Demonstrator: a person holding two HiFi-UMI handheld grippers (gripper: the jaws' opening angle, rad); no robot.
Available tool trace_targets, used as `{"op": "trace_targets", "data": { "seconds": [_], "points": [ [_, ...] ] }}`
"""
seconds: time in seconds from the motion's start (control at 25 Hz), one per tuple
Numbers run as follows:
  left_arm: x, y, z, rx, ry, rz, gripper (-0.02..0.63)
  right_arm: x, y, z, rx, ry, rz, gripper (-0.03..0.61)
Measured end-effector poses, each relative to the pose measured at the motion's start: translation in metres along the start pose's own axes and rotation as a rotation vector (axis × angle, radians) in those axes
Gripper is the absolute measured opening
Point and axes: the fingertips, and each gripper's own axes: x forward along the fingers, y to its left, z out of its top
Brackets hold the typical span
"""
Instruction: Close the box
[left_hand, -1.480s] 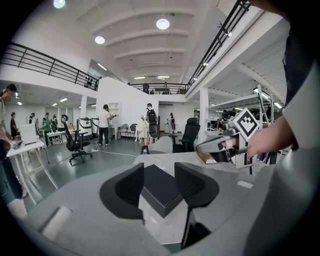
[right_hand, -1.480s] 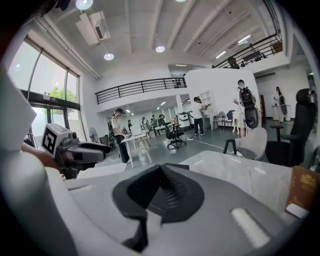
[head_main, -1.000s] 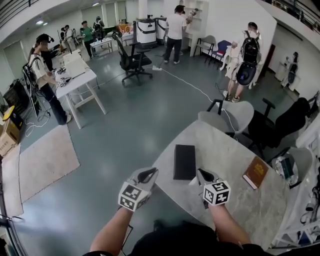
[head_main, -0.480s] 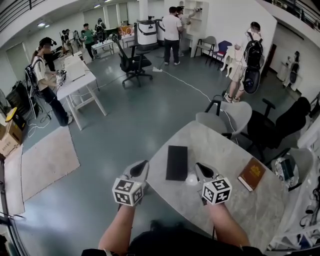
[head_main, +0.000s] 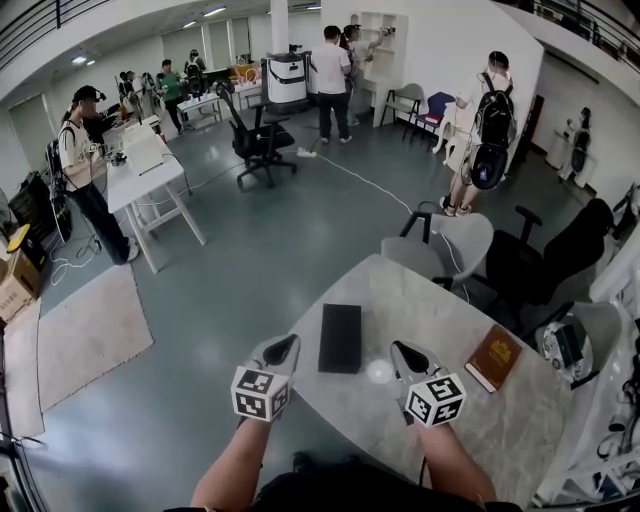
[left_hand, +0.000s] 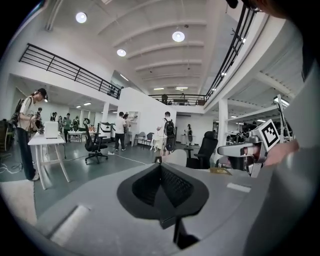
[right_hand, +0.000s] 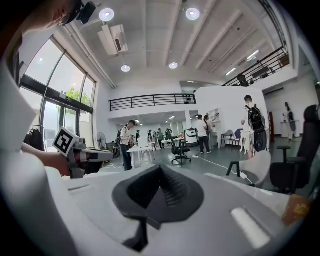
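The black box (head_main: 340, 337) lies flat with its lid down on the round marble table (head_main: 450, 320), seen only in the head view. My left gripper (head_main: 283, 350) hovers just to the near left of the box, off the table's edge, apart from it. My right gripper (head_main: 405, 355) is held to the box's near right, above the tabletop. Both are shut with nothing between the jaws. In the left gripper view the shut pads (left_hand: 161, 167) point level across the room. The right gripper view likewise shows shut pads (right_hand: 160, 170). Neither gripper view shows the box.
A brown book (head_main: 492, 357) lies on the table's right side, and a small white spot (head_main: 379, 371) sits between the grippers. A pale chair (head_main: 445, 240) and a black chair (head_main: 545, 265) stand behind the table. People stand further off in the hall.
The left jaws, open around the box's corner before, are now shut. Both grippers have drawn back from the box and lifted, so the gripper views now look level across the room.
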Motion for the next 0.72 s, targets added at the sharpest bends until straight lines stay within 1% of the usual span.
{"op": "trace_targets", "data": {
  "seconds": [0.12,0.36,0.72],
  "points": [
    [0.000,0.004,0.005,0.000,-0.008,0.003,0.011,0.003,0.000,0.002,-0.005,-0.001,0.001,0.002],
    [0.004,0.010,0.015,-0.019,-0.013,0.016,0.011,0.009,0.016,0.004,-0.014,-0.001,0.073,0.002],
    [0.008,0.008,0.011,-0.029,-0.015,0.024,0.011,0.008,0.011,0.011,-0.031,-0.014,0.084,0.002]
  ]
}}
